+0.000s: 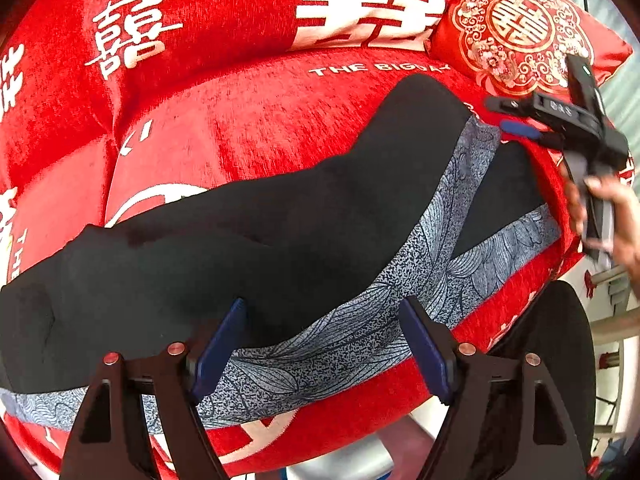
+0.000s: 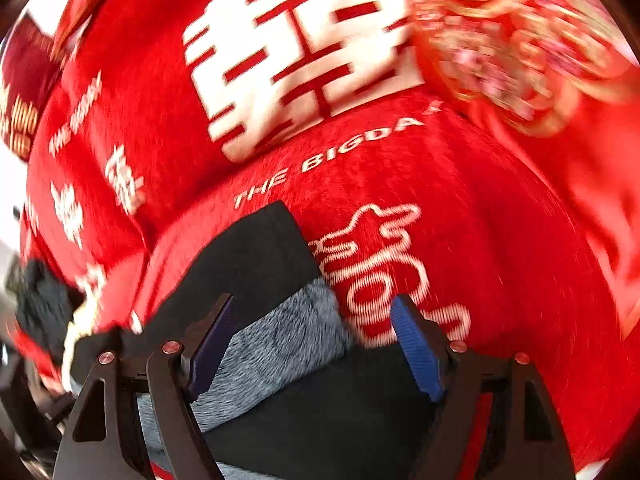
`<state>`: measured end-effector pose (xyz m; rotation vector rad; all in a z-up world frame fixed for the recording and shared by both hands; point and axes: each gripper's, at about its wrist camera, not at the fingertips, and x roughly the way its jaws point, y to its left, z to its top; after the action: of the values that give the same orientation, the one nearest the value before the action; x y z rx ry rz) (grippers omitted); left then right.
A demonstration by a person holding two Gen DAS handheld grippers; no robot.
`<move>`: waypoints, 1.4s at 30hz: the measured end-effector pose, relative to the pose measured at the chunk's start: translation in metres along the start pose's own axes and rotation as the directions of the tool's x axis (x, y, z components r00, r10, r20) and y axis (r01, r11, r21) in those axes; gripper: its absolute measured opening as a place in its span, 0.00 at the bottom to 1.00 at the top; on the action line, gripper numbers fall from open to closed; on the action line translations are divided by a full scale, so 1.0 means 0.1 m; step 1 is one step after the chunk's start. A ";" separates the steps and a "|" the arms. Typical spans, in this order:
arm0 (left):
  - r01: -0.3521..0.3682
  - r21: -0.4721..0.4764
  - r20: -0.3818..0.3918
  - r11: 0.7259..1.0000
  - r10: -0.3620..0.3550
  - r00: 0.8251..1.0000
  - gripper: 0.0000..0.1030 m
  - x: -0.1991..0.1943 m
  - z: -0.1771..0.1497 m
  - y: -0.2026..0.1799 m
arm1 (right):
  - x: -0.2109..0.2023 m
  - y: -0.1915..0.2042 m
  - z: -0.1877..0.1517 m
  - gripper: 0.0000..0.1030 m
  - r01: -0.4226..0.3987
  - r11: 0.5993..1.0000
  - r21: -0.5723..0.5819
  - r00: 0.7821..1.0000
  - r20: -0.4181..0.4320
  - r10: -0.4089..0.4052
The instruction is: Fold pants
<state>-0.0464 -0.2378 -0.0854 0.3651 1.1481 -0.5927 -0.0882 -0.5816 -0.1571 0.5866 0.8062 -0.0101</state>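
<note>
Black pants (image 1: 280, 232) with a grey patterned stripe (image 1: 360, 336) lie spread across the red sofa seat (image 1: 260, 120). My left gripper (image 1: 324, 344) is open, its blue pads above the stripe near the seat's front edge. My right gripper (image 2: 312, 340) is open over a pant leg end (image 2: 260, 256) and its grey stripe (image 2: 280, 340). It also shows in the left wrist view (image 1: 516, 120) at the far right, over the leg ends, held by a hand. The right wrist view is blurred by motion.
A red embroidered cushion (image 1: 520, 32) leans at the sofa's right end. The red backrest (image 1: 200, 12) with white characters rises behind the seat. A black round object (image 1: 560, 344) and pale floor lie beyond the seat's front edge.
</note>
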 end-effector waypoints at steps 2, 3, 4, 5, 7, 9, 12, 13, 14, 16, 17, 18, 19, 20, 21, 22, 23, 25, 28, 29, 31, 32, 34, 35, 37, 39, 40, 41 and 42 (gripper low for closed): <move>0.004 -0.005 -0.008 1.000 -0.004 1.000 0.77 0.01 -0.02 0.01 | 0.14 0.01 0.14 0.79 -0.031 0.998 -0.050 0.998 -0.048 0.029; 0.007 -0.010 -0.010 1.000 -0.008 1.000 0.77 0.00 -0.03 0.02 | 0.22 0.02 0.22 0.79 -0.044 0.996 -0.073 0.997 -0.063 0.039; 0.010 -0.012 -0.010 1.000 -0.010 1.000 0.77 0.01 -0.03 0.01 | 0.30 0.05 0.32 0.79 -0.075 0.992 -0.102 0.994 -0.084 0.066; 0.013 -0.015 -0.009 1.000 -0.013 1.000 0.77 0.00 -0.03 0.02 | 0.36 0.05 0.38 0.80 -0.103 0.988 -0.118 0.991 -0.098 0.091; 0.021 -0.017 -0.008 1.000 -0.021 1.000 0.77 -0.01 -0.04 0.02 | 0.51 0.07 0.52 0.84 -0.181 0.975 -0.132 0.977 -0.139 0.163; 0.024 -0.012 -0.009 1.000 -0.024 1.000 0.77 0.00 -0.04 0.02 | 0.71 0.06 0.62 0.86 -0.253 0.959 -0.130 0.955 -0.191 0.226; 0.025 -0.011 -0.006 1.000 -0.025 1.000 0.77 -0.01 -0.04 0.04 | 1.03 -0.03 0.70 0.86 -0.335 0.940 -0.061 0.912 -0.271 0.307; 0.026 -0.015 -0.005 1.000 -0.026 1.000 0.77 -0.01 -0.03 0.05 | 1.08 -0.07 0.71 0.88 -0.368 0.929 -0.034 0.897 -0.276 0.345; 0.027 -0.022 -0.005 0.999 -0.027 1.000 0.77 0.00 -0.02 0.07 | 1.07 -0.08 0.71 0.89 -0.412 0.911 -0.029 0.882 -0.261 0.391; 0.027 -0.036 -0.007 0.999 -0.027 1.000 0.77 0.02 -0.01 0.12 | 1.09 -0.03 0.68 0.74 -0.467 0.884 -0.032 0.850 -0.291 0.439; 0.026 -0.043 -0.007 0.999 -0.026 1.000 0.77 0.02 -0.01 0.14 | 1.07 0.01 0.65 0.50 -0.460 0.886 -0.056 0.855 -0.298 0.425; 0.027 -0.053 -0.007 0.998 -0.027 1.000 0.77 0.03 0.00 0.17 | 1.03 0.05 0.62 0.35 -0.457 0.887 -0.062 0.853 -0.311 0.418; 0.029 -0.060 -0.007 0.998 -0.029 1.000 0.77 0.02 0.01 0.18 | 0.95 0.08 0.59 0.28 -0.462 0.884 -0.072 0.855 -0.300 0.423; 0.030 -0.066 -0.003 0.997 -0.030 1.000 0.77 0.00 0.01 0.20 | 0.81 0.11 0.57 0.25 -0.464 0.881 -0.086 0.861 -0.275 0.427; 0.031 -0.068 0.008 0.997 -0.031 0.999 0.77 -0.03 0.02 0.21 | 0.63 0.15 0.56 0.25 -0.448 0.887 -0.111 0.879 -0.238 0.413; 0.035 -0.065 0.026 0.997 -0.033 0.999 0.77 -0.08 0.02 0.21 | 0.40 0.20 0.53 0.25 -0.425 0.894 -0.139 0.898 -0.185 0.398; 0.042 -0.064 0.041 0.997 -0.039 0.998 0.77 -0.13 0.03 0.21 | 0.12 0.24 0.49 0.24 -0.409 0.899 -0.154 0.911 -0.116 0.395; 0.065 -0.061 0.071 0.996 -0.061 0.996 0.77 -0.23 0.03 0.21 | -0.38 0.32 0.39 0.24 -0.345 0.927 -0.149 0.937 -0.001 0.349; 0.104 -0.055 0.093 0.993 -0.098 0.991 0.77 -0.27 0.03 0.21 | -0.98 0.46 0.15 0.25 -0.215 0.971 -0.103 0.969 0.101 0.225; 0.108 -0.057 0.090 0.992 -0.103 0.991 0.77 -0.26 0.03 0.22 | -1.08 0.56 0.00 0.25 -0.137 0.985 -0.104 0.983 0.112 0.148; 0.119 -0.070 0.074 0.990 -0.114 0.991 0.77 -0.19 0.03 0.24 | -1.04 0.61 -0.22 0.26 -0.033 0.998 -0.060 0.995 0.087 0.038; 0.127 -0.076 0.067 0.989 -0.122 0.990 0.77 -0.16 0.03 0.25 | -0.98 0.52 -0.28 0.28 0.004 1.000 -0.031 0.998 0.070 -0.002; 0.132 -0.087 0.051 0.987 -0.128 0.991 0.77 -0.10 0.03 0.26 | -0.70 0.34 -0.39 0.31 0.116 0.993 -0.002 0.992 0.056 -0.116; 0.128 -0.090 0.041 0.988 -0.125 0.991 0.77 -0.08 0.03 0.26 | -0.51 0.20 -0.41 0.31 0.150 0.988 0.021 0.988 0.041 -0.151; 0.112 -0.087 0.024 0.990 -0.110 0.994 0.77 -0.07 0.03 0.26 | -0.23 -0.01 -0.42 0.31 0.192 0.981 0.030 0.981 0.012 -0.192; 0.105 -0.065 0.034 0.992 -0.103 0.994 0.77 -0.14 0.02 0.23 | -0.13 -0.06 -0.40 0.31 0.206 0.978 0.042 0.978 -0.016 -0.206; 0.105 -0.052 0.046 0.993 -0.103 0.994 0.77 -0.19 0.00 0.22 | -0.18 -0.07 -0.39 0.31 0.193 0.980 0.052 0.981 0.000 -0.193; 0.109 -0.043 0.053 0.993 -0.106 0.993 0.77 -0.22 -0.01 0.21 | -0.24 -0.06 -0.39 0.32 0.186 0.982 0.045 0.982 0.020 -0.187; 0.116 -0.036 0.050 0.993 -0.114 0.992 0.77 -0.21 -0.01 0.20 | -0.28 -0.04 -0.39 0.33 0.192 0.981 0.033 0.981 0.027 -0.193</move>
<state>-0.0412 -0.2159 -0.0668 0.2510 1.1381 -0.6752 -0.1355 -0.5715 -0.1613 0.5339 0.8320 -0.2085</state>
